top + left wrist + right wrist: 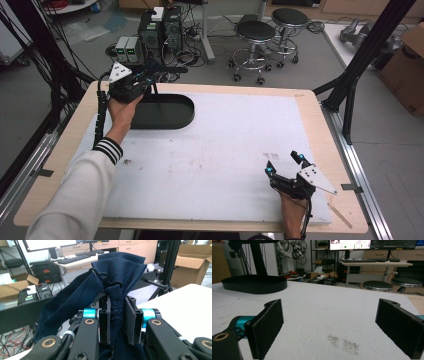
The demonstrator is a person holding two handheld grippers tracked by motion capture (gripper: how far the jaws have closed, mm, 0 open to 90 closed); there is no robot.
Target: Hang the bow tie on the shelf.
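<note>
Navy cloth (117,272) is what we risk losing: the left tool (117,322) pinches just a narrow bunched fold, so a fast swing could pull it free, or the hanging part could drag on the black tray (170,117) rim. Nearest us, the right tool (284,164) sits spread wide and empty over the white table (225,150). Farther off, our left tool holds the cloth raised above the tray (jaws pressed on fabric, slight gap).
</note>
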